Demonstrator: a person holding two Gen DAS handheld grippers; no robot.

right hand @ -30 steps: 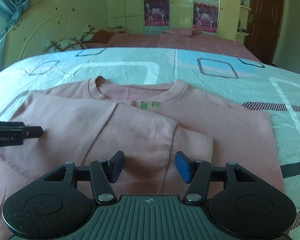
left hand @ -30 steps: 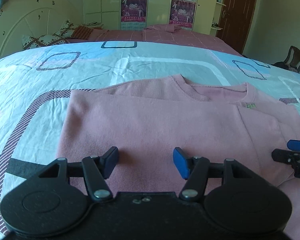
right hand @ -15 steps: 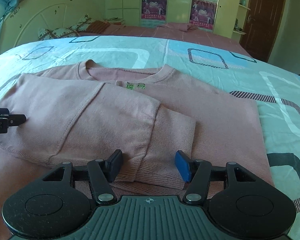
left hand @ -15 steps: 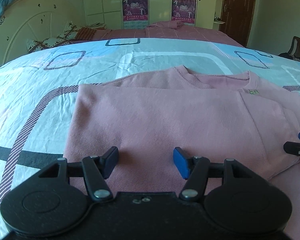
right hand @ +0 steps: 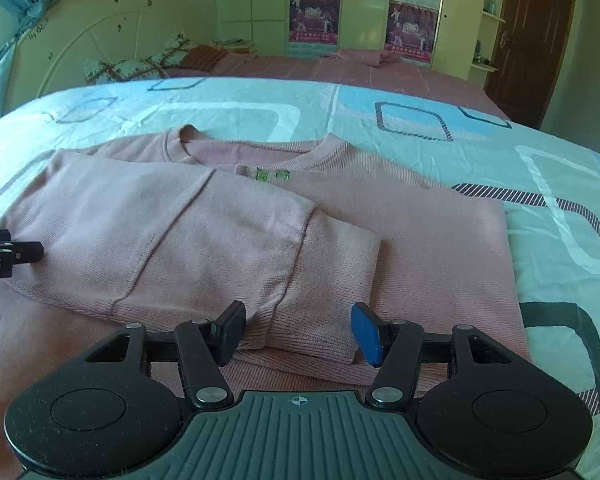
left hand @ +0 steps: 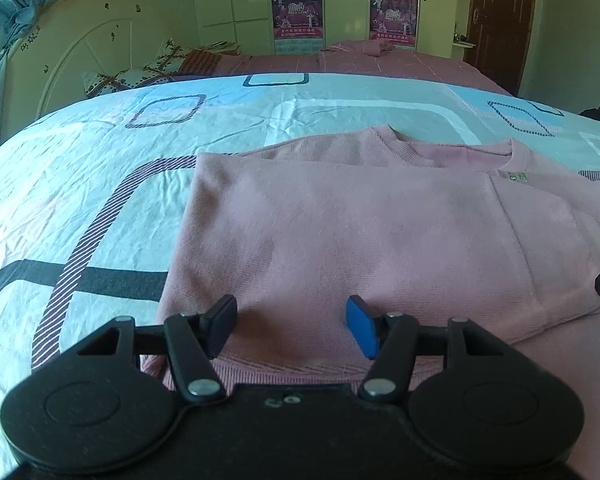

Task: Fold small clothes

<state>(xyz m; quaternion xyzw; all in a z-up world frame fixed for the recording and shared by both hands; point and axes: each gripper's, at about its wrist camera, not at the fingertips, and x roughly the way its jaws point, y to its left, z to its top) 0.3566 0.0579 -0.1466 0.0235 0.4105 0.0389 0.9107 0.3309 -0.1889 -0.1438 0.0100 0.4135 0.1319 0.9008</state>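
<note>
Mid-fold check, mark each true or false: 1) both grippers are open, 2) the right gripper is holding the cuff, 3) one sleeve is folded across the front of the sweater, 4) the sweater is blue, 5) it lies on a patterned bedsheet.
1) True. The left gripper and the right gripper both have their jaws spread.
2) False. The cuff lies flat between the open fingers; nothing is gripped.
3) True. A sleeve is folded over the body of the sweater.
4) False. The sweater is pink.
5) True. It lies on a light blue bedsheet with square patterns.
</note>
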